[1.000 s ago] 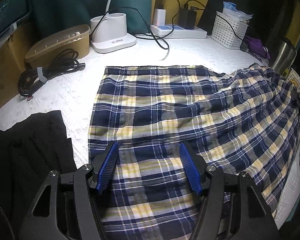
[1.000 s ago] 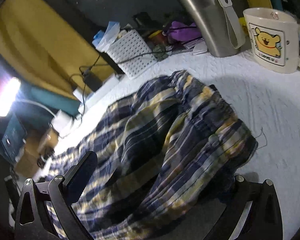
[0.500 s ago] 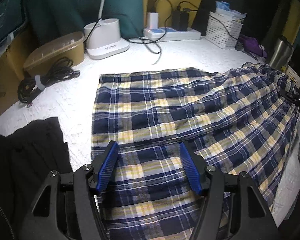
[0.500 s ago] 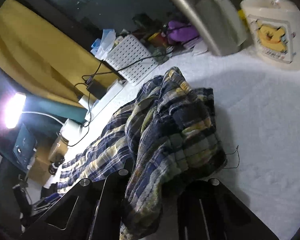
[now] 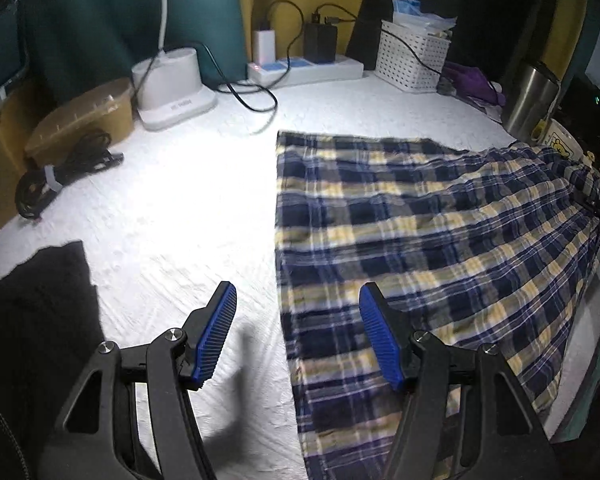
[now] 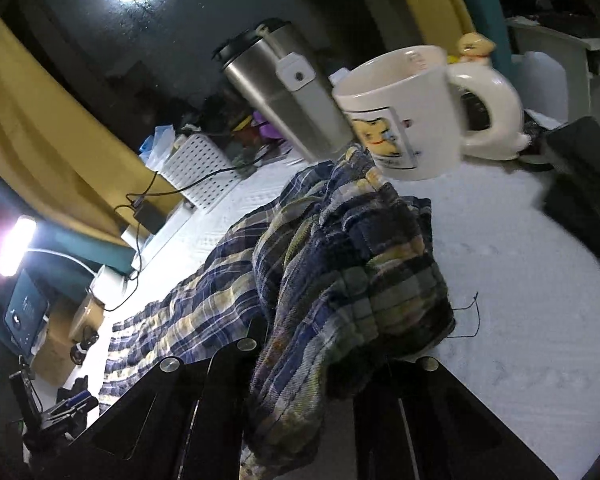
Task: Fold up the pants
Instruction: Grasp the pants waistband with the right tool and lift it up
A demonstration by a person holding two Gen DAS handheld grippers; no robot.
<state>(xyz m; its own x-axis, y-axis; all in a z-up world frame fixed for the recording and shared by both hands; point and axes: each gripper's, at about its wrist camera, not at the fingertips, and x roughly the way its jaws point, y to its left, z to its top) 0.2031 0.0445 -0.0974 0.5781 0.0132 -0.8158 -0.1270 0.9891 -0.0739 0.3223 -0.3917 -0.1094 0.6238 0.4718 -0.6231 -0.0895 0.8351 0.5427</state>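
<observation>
The plaid pants (image 5: 432, 240) lie spread on the white table cover (image 5: 188, 216), filling the left wrist view from the centre out to 3 o'clock. The right gripper (image 6: 312, 360) is clamped on a bunched end of the pants near the mug (image 6: 404, 120), so the fold looks just begun. The left gripper (image 5: 296, 336) hangs open and empty over the near edge. Next, the gripped end likely needs carrying across toward 9 o'clock, clear of the mug.
</observation>
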